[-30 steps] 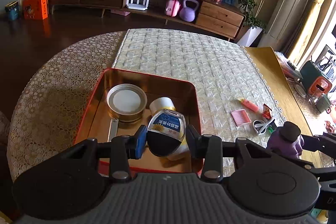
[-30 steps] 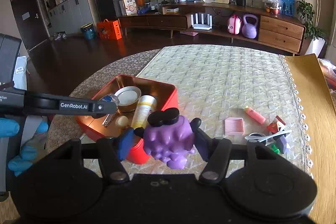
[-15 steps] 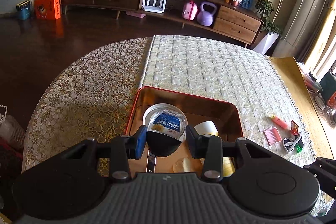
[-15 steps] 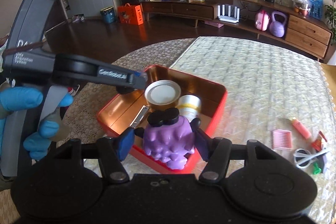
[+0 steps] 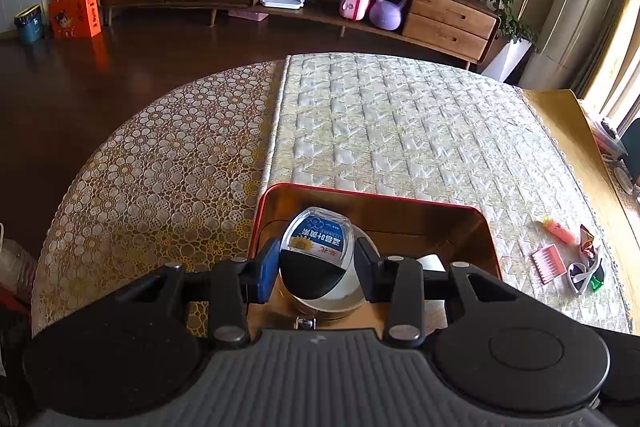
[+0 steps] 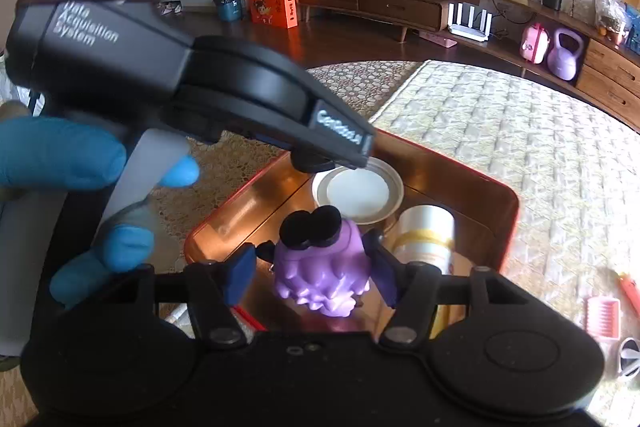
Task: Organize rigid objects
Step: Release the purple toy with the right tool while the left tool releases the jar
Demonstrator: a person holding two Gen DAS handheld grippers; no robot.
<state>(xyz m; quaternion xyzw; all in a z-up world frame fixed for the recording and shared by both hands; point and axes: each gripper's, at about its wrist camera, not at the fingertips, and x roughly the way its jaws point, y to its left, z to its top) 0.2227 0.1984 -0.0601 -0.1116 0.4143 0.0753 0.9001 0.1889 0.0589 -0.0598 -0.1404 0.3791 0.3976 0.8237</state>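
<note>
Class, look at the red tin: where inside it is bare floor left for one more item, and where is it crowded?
In the red tin, bare floor lies along the left wall, left of the round lid. The lid and cream tube crowd the far and right side.

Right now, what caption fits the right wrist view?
Right tool holds a purple spiky toy above the red tin.

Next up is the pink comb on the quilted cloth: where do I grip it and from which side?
The pink comb lies flat on the quilted cloth, right of the red tin, with sunglasses just beyond. Probably come straight down from above, jaws across its narrow width at the solid spine, not the teeth.
</note>
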